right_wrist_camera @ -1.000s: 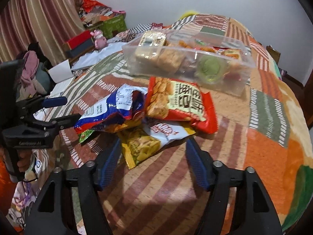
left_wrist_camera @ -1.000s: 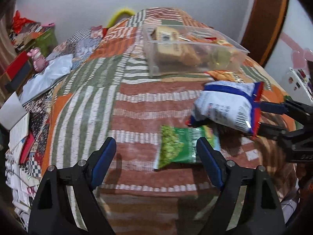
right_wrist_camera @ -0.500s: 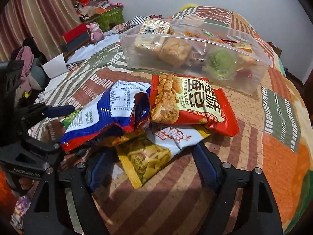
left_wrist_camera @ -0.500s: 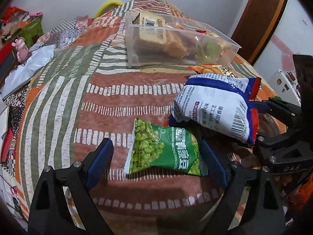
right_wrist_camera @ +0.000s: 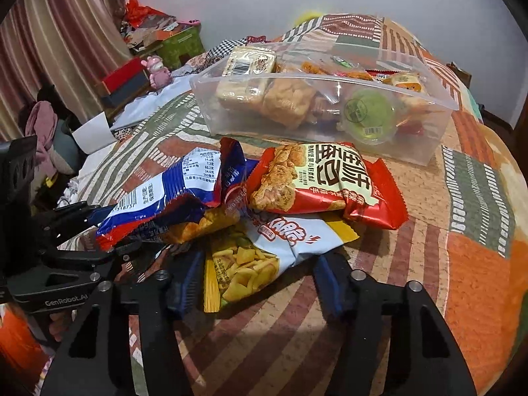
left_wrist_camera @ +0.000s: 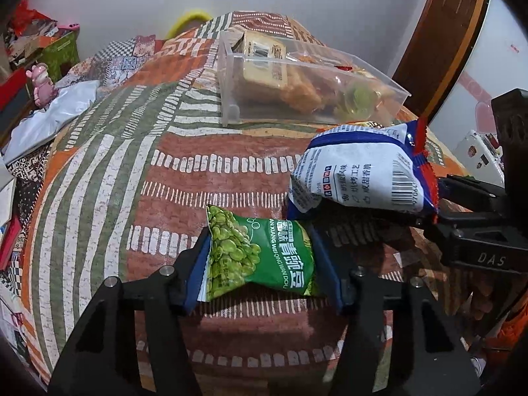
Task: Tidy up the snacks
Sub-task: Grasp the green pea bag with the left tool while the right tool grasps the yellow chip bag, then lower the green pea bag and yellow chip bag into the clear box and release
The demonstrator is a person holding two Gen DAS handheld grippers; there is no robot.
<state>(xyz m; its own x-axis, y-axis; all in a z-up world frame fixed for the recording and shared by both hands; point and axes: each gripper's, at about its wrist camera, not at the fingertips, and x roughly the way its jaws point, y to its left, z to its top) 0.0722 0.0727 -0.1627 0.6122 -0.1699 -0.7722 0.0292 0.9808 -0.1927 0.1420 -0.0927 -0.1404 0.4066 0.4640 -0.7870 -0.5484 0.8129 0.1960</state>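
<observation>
Snacks still loose on the patterned bed cover [left_wrist_camera: 109,178], near the clear bin [left_wrist_camera: 231,112], which already holds several packs. My left tongs [left_wrist_camera: 260,250] have their blue pads pressed against both side edges of the green pea bag [left_wrist_camera: 264,254], so I call that clamped on it, though the bag looks to be resting on the cover, not lifted. My right tongs [right_wrist_camera: 257,280] stand apart, straddling the near end of the yellow chip bag [right_wrist_camera: 244,270] without closing.

Risks from here:
- Pea bag is held by its thin edges only; slick film could buckle or slide out of the pads when I raise it.
- Blue-and-white bag [left_wrist_camera: 359,171] sits just right of the pea bag, its lower corner seemingly overlapping it. Lifting may drag or tip it.
- In the right wrist view that same bag leans on the yellow bag and against the red bag [right_wrist_camera: 323,181], which also overlaps the yellow one. Pulling the yellow bag would likely shift the whole pile.
- Both tongs work close together; the left tool appears at the left edge of the right view, so a collision is possible if I swing both toward the bin at once.
- Bin looks fairly full and its wall is thin; pushing a bag in could nudge it along the soft cover.
</observation>
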